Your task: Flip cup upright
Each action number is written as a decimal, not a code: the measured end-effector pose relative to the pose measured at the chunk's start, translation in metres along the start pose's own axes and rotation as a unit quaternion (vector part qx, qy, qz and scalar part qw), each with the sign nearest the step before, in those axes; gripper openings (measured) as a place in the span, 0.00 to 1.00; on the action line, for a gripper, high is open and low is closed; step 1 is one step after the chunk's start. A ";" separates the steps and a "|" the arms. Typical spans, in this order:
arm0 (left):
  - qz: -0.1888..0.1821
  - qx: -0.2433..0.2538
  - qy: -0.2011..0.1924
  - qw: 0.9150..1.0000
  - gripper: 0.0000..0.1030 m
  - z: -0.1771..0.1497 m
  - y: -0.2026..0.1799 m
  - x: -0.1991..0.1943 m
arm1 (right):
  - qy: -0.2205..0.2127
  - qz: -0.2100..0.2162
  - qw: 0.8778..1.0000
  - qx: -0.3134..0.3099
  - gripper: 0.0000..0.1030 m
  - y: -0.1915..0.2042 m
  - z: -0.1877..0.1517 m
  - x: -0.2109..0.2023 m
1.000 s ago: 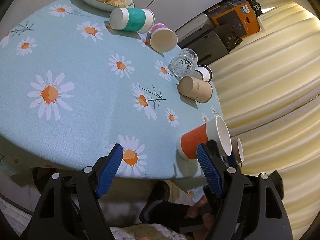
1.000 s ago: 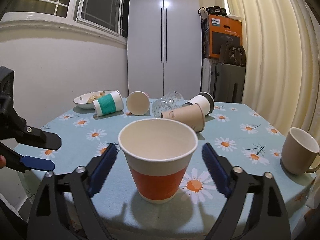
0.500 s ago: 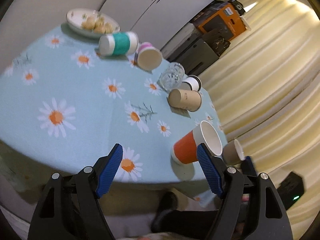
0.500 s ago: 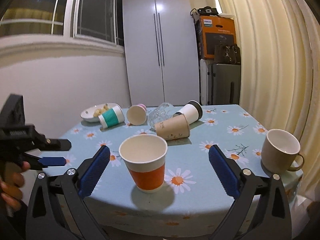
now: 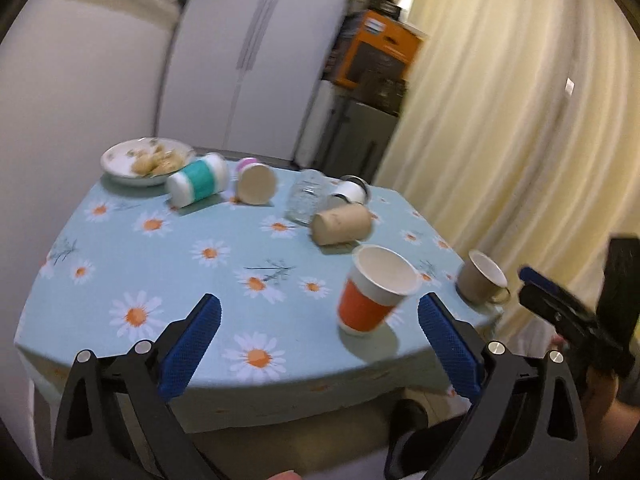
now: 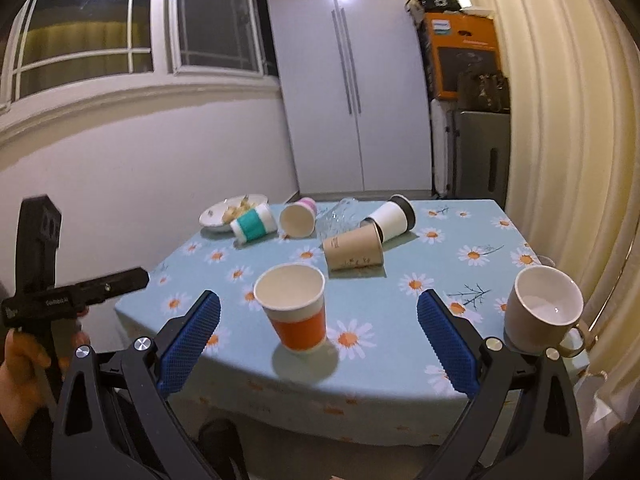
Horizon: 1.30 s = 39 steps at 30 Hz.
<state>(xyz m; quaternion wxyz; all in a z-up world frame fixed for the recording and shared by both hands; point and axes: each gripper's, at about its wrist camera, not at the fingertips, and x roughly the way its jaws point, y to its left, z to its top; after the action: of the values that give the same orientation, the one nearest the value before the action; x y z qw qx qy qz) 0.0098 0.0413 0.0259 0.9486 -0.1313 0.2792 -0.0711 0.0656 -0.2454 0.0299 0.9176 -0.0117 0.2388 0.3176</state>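
Observation:
An orange-and-white paper cup [image 6: 296, 312] stands upright near the table's front edge; it also shows in the left wrist view [image 5: 372, 292]. My right gripper [image 6: 318, 344] is open and empty, held back off the table in front of that cup. My left gripper [image 5: 320, 346] is open and empty, also off the table's edge, with the cup ahead to its right. Behind lie a brown paper cup [image 6: 354, 254], a white cup with a black lid [image 6: 390, 218], a pink-rimmed cup [image 6: 298, 218], a teal-banded cup [image 6: 254, 228] and a clear glass [image 6: 338, 216], all on their sides.
A beige mug [image 6: 542, 314] stands upright at the table's right front corner. A plate of food [image 6: 232, 212] sits at the back left. The table carries a blue daisy cloth [image 6: 440, 256]. Curtains hang to the right, cabinets and boxes behind.
Both grippers have pulled back and away from the table. The orange cup, close between the right fingers a second ago, now stands free and farther off. The left view swung level.

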 end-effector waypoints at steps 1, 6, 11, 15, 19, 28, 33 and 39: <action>0.002 0.013 -0.001 1.000 0.93 -0.001 -0.005 -0.001 | 0.002 0.002 1.000 -0.009 0.95 -0.001 0.000 -0.002; -0.004 0.072 0.004 0.997 0.94 -0.009 -0.028 -0.006 | 0.006 0.009 0.999 -0.038 0.95 -0.004 0.000 -0.010; -0.004 0.084 0.017 0.996 0.94 -0.018 -0.038 -0.010 | 0.010 0.018 0.999 -0.043 0.95 -0.006 -0.004 -0.014; -0.003 0.083 0.019 0.996 0.94 -0.025 -0.041 -0.014 | 0.018 0.017 0.999 -0.038 0.95 -0.007 -0.009 -0.012; -0.002 0.075 0.017 0.997 0.93 -0.026 -0.040 -0.014 | 0.029 0.005 0.999 -0.032 0.95 -0.008 -0.010 -0.006; 0.016 0.082 0.019 0.996 0.94 -0.030 -0.045 -0.012 | 0.033 -0.013 0.999 -0.033 0.95 -0.009 -0.013 -0.002; 0.024 0.074 0.017 0.997 0.94 -0.030 -0.042 -0.013 | 0.037 -0.018 0.999 -0.033 0.95 -0.009 -0.014 0.000; 0.026 0.072 0.020 0.997 0.94 -0.029 -0.041 -0.011 | 0.042 -0.027 0.998 -0.045 0.95 -0.004 -0.016 0.004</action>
<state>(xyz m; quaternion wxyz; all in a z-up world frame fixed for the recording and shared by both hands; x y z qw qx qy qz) -0.0183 -0.0014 0.0199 0.9514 -0.0545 0.2951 -0.0689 0.0635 -0.2488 0.0134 0.9133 -0.0732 0.2625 0.3028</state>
